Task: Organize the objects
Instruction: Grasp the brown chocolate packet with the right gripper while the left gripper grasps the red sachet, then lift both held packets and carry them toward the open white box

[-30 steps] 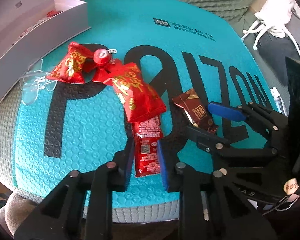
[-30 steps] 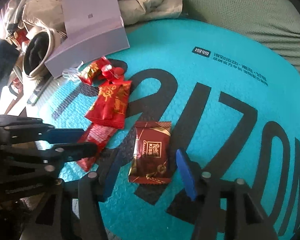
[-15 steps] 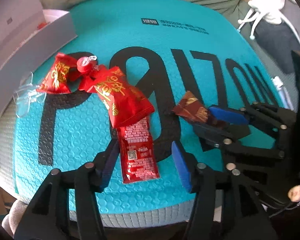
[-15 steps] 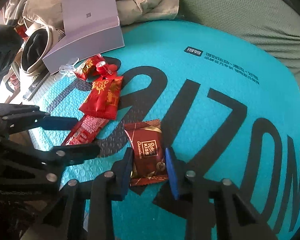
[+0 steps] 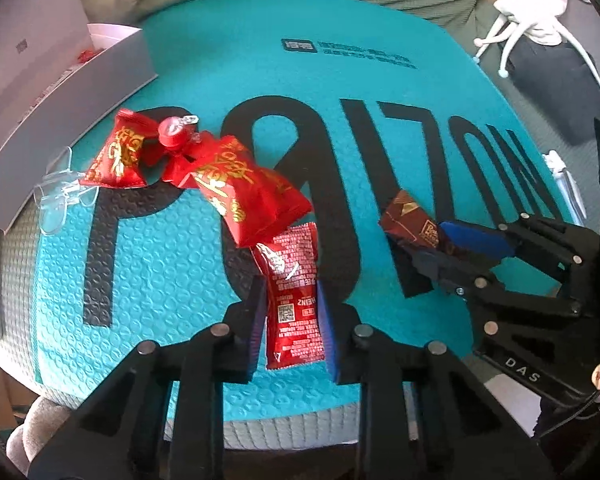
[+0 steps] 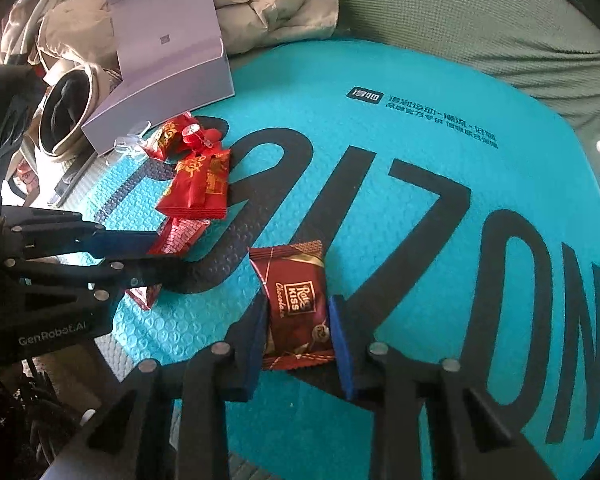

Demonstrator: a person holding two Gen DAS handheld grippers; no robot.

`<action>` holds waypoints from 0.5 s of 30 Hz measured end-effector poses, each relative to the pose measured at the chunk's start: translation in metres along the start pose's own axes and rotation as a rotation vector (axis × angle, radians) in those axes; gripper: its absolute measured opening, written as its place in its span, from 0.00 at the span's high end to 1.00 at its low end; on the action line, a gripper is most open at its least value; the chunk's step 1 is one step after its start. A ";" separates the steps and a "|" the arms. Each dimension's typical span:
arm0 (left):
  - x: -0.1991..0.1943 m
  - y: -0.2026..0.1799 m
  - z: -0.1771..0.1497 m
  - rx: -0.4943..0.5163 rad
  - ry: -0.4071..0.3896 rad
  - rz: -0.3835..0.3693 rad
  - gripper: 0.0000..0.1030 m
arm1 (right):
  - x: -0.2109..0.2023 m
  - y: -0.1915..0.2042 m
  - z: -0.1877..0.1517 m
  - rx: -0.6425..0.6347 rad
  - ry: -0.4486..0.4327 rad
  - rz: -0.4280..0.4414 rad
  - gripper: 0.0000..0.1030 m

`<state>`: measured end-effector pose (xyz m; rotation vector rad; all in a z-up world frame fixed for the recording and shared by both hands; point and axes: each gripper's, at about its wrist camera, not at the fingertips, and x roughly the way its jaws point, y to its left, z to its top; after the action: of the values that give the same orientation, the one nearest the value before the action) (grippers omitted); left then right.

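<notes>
Hand-held grippers: black linkage frames with blue finger pads.
Left hand-held gripper (image 5: pixel 292 316): matte black bars joined by round silver pivot pins, with flat blue pads on the inner finger faces; seen from the right wrist, white "GenRobot.AI" lettering marks its body behind the fingers. Right hand-held gripper (image 6: pixel 298 332): the same black bars, silver pins and blue pads; from the left wrist, white letters "DAS" show on its body.

Counted on the teal mat (image 5: pixel 220 64): two red gold-printed candy packs (image 5: pixel 118 156) (image 5: pixel 252 196), one ketchup sachet (image 5: pixel 294 300), one chocolate packet (image 6: pixel 296 308), one red cap (image 5: pixel 171 136), one open white box (image 5: pixel 60 92), two grippers (image 5: pixel 292 320) (image 6: pixel 298 336).
</notes>
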<state>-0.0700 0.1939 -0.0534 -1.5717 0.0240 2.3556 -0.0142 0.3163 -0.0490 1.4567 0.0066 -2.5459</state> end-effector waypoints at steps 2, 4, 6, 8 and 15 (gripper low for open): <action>-0.003 -0.003 -0.001 0.005 -0.008 -0.005 0.77 | -0.003 0.000 -0.001 0.004 -0.003 -0.004 0.71; -0.008 -0.006 -0.002 0.004 -0.015 -0.009 0.77 | -0.007 0.000 -0.002 0.010 -0.009 -0.005 0.71; -0.011 -0.006 -0.002 0.000 -0.019 -0.006 0.77 | -0.011 0.000 -0.003 0.009 -0.014 -0.003 0.71; -0.017 0.000 -0.005 -0.008 -0.026 0.000 0.77 | -0.014 0.003 -0.002 0.002 -0.018 -0.001 0.71; -0.054 0.031 -0.031 -0.044 -0.059 0.015 0.77 | -0.024 0.026 0.003 -0.045 -0.044 0.022 0.71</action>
<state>-0.0316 0.1459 -0.0218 -1.5262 -0.0285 2.4288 -0.0006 0.2952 -0.0240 1.3773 0.0411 -2.5424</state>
